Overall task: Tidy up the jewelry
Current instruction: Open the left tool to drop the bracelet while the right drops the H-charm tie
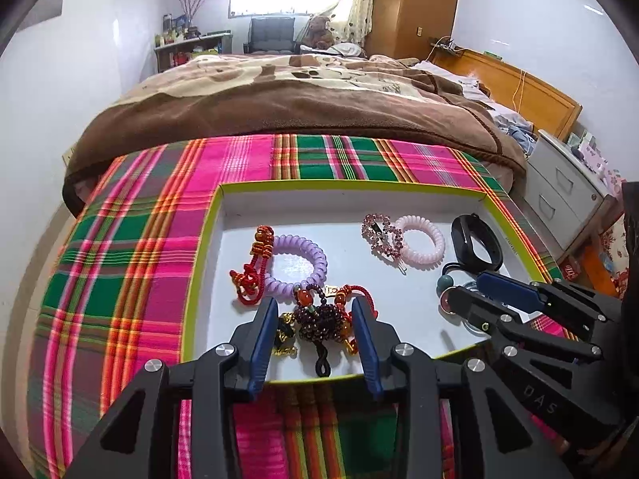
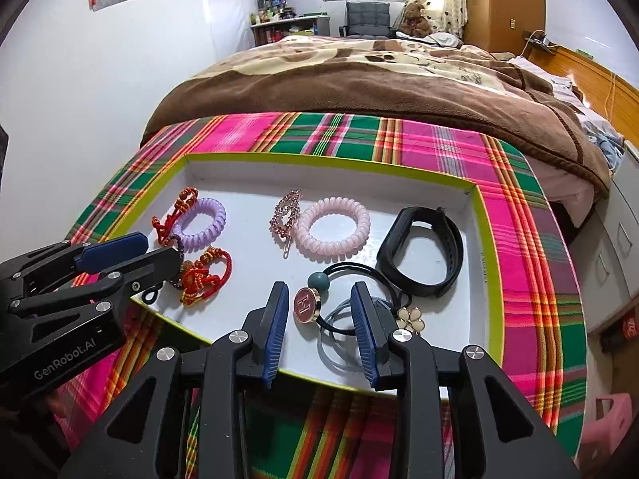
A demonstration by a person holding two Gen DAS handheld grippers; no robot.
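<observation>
Left wrist view: my left gripper (image 1: 315, 333) gapes over beads (image 1: 319, 317) at the tray's (image 1: 207, 239) near edge. I'd lower squarely, then pinch; the right gripper (image 2: 319, 329) is spread too.

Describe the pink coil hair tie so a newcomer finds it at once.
Look in the white tray with the yellow-green rim. The pink coil hair tie lies mid-tray, between a rhinestone clip and a black wristband. The other coil is purple.
</observation>
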